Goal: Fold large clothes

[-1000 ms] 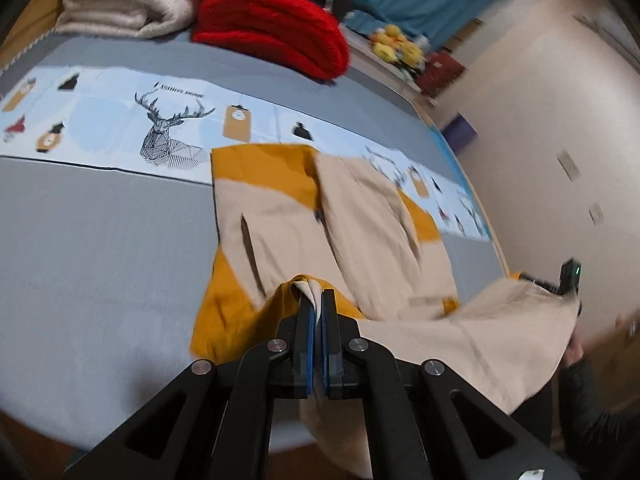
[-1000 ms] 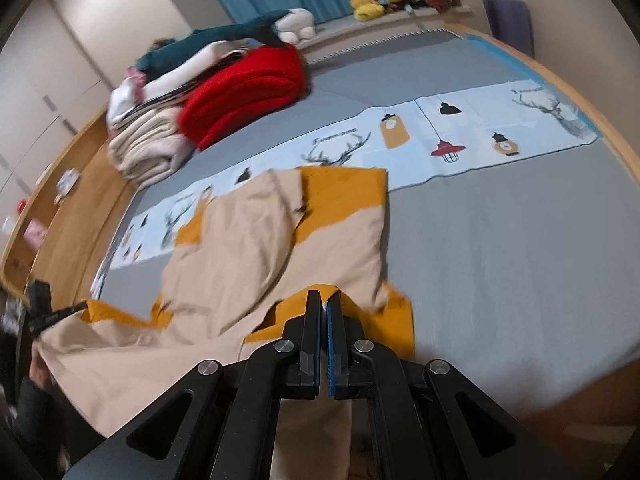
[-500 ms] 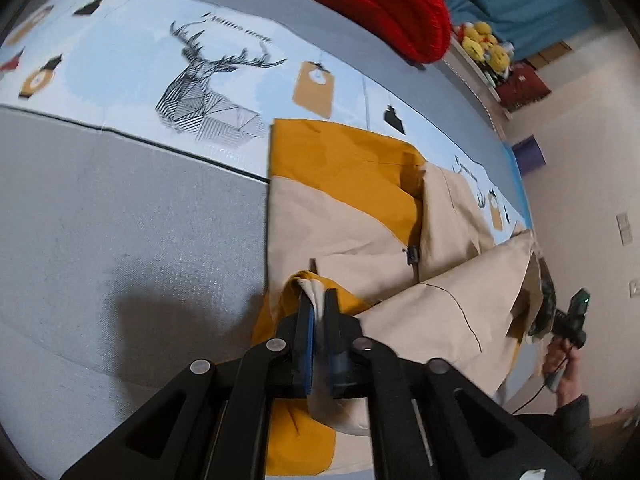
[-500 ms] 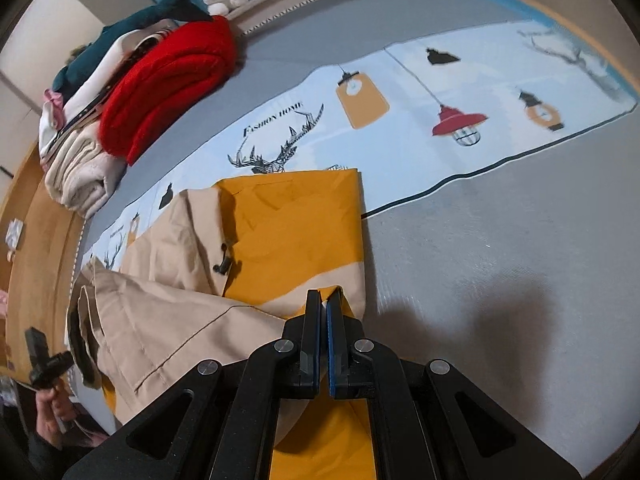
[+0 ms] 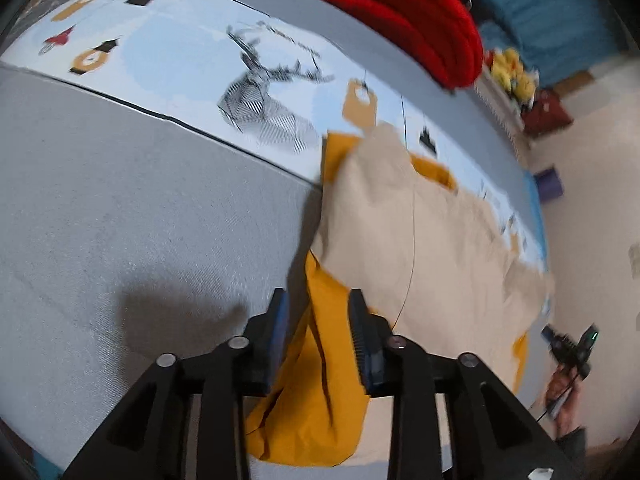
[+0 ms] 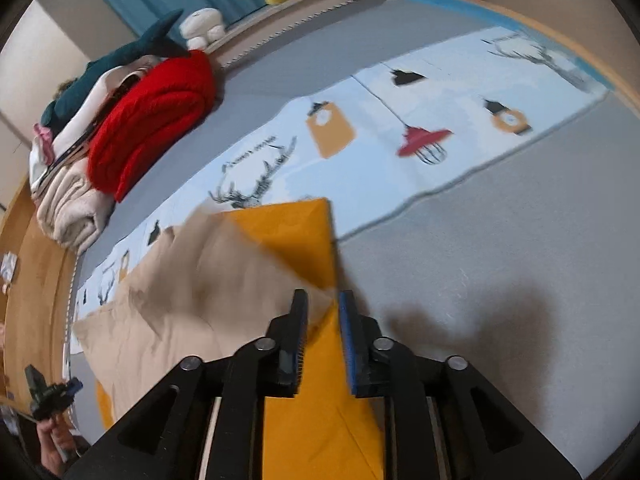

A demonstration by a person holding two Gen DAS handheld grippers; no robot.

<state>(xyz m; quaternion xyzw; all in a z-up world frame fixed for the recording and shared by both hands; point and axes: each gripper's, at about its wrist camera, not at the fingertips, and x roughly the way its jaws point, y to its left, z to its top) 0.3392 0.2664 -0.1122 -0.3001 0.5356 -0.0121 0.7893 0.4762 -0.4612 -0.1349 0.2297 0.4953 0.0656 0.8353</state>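
Your left gripper [image 5: 318, 320] has just been opening, and its jaws now stand apart with the mustard edge of the beige-and-mustard jacket [image 5: 424, 248] lying slack between them, pads clear of the cloth; your right gripper [image 6: 323, 314] has likewise just been opening, and the jacket's corner [image 6: 320, 308] sits between its blue pads untouched, so both claws are released. The garment looks light and limp: it sags wherever it is not supported and creases at once, so it will follow a pull rather than hold a shape, and the smooth shell may slide through a shallow pinch. If you take it up again, bite well in on a doubled hem or a seamed corner, not on a single loose layer. Both your hands tilt steeply down toward the bed, fingers pointing at 12 o'clock across the folded garment. The jacket lies on the grey bedspread [image 5: 120, 208], its far edge overlapping the pale blue printed runner [image 6: 440, 128] at 12 o'clock. Beyond that, at 10 o'clock in the right view, sits a red knitted blanket [image 6: 152, 120] on a pile of folded cream bedding [image 6: 68, 204].
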